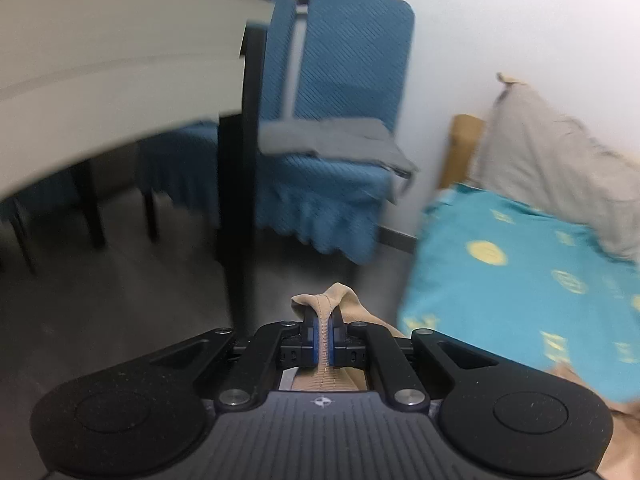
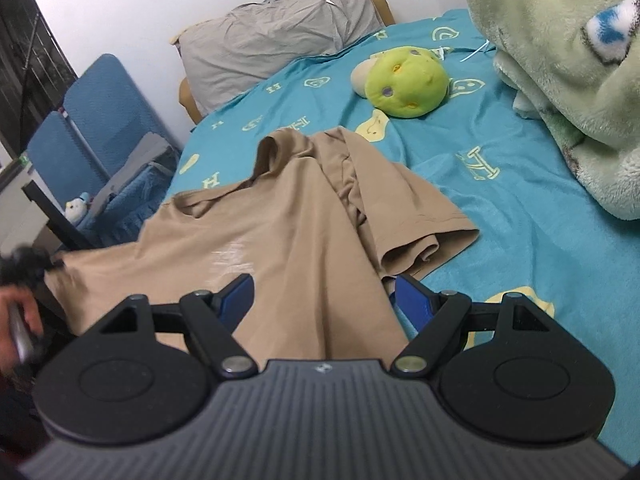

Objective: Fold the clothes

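Right claw [image 2: 324, 296] spread over tan shirt [image 2: 280, 232].

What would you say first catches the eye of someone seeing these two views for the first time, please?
The crumpled tan cotton T-shirt sprawls across the turquoise patterned bedsheet, under the open right gripper. Beyond it, the round lime-green plush toy lies near the grey pillow, and a large pale-green fleece plush fills the right edge. The left gripper pinches a tan hem, facing a blue-covered chair.
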Demonstrator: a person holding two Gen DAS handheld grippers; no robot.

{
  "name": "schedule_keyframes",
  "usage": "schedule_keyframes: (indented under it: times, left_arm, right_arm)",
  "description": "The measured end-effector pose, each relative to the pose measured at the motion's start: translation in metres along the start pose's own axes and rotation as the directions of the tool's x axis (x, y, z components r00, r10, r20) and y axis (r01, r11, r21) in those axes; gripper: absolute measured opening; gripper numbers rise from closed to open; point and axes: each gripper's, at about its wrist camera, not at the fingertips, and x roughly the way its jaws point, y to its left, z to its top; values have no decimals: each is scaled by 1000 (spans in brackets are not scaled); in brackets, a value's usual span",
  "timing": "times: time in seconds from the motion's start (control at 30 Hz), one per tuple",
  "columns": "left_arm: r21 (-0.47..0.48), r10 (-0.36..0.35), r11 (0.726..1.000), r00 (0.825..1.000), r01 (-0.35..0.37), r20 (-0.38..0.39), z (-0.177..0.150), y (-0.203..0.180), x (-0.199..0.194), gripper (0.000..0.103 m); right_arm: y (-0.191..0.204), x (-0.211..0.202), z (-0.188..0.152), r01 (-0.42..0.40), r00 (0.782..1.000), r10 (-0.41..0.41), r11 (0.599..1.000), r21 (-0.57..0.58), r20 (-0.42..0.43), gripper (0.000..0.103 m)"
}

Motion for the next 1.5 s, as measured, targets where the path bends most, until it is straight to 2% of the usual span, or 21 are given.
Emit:
schedule_keyframes:
  times: [0.1,0.17,0.33,0.4,0.47,0.57,0.67,0.77,0.83,0.93,1.1,1.23,1.27,1.33,1.37,1.43,1.47,1.5]
  left_arm:
    - [16,44,999,999,-44,-13,-2,-13,27,5]
    - [17,38,999,998,-37,-43,-14,-14,37,9]
    - [4,-54,998,988,56,-146,-46,-6,33,35]
    - [21,-68,997,979,74,-193,-57,-1,16,58]
    - [29,-94,994,967,103,-235,-70,4,-10,62]
    - [18,-159,985,933,174,-323,-94,16,-65,65]
    - [-9,-226,969,876,246,-426,-122,29,-126,71]
    - [2,-252,956,822,294,-510,-150,37,-177,74]
    - [12,-260,948,792,319,-553,-168,42,-207,74]
    - [28,-247,945,767,326,-592,-188,51,-238,74]
    - [50,-226,940,724,338,-652,-212,56,-267,73]
    - [123,-200,918,707,378,-678,-224,47,-283,70]
    - [152,-184,910,704,386,-686,-229,44,-286,66]
    - [193,-155,898,695,396,-702,-236,36,-287,51]
    - [206,-148,893,692,400,-706,-238,34,-288,40]
    - [219,-149,885,695,411,-704,-240,33,-291,28]
    - [225,-149,881,696,417,-703,-242,32,-293,15]
    - [227,-152,878,697,420,-701,-241,33,-294,7]
  right_arm:
    - [1,5,0,13,1000,-13,1000,-19,2,79]
    - [2,7,0,23,1000,-22,999,-37,11,79]
    - [7,14,0,29,999,-27,996,-81,28,79]
    - [8,14,0,28,999,-25,995,-92,32,79]
    - [9,10,0,26,999,-22,995,-98,42,79]
    - [11,5,1,22,998,-16,994,-107,57,79]
    - [14,-4,1,19,997,-10,993,-115,75,79]
    - [17,-16,2,10,995,2,993,-122,95,79]
    - [20,-27,2,7,994,7,992,-129,110,79]
    - [21,-42,1,-3,992,19,992,-124,126,79]
    - [20,-61,-5,-2,992,18,992,-123,127,79]
    - [21,-71,-9,-1,991,19,991,-131,135,79]
    - [21,-72,-9,-1,990,20,991,-134,139,79]
    - [21,-72,-10,2,990,18,990,-140,139,79]
    - [21,-72,-10,6,990,14,990,-142,137,79]
    - [20,-72,-11,8,991,11,990,-138,133,79]
    - [19,-72,-12,8,991,10,991,-135,130,79]
    - [18,-73,-12,6,991,11,991,-131,130,79]
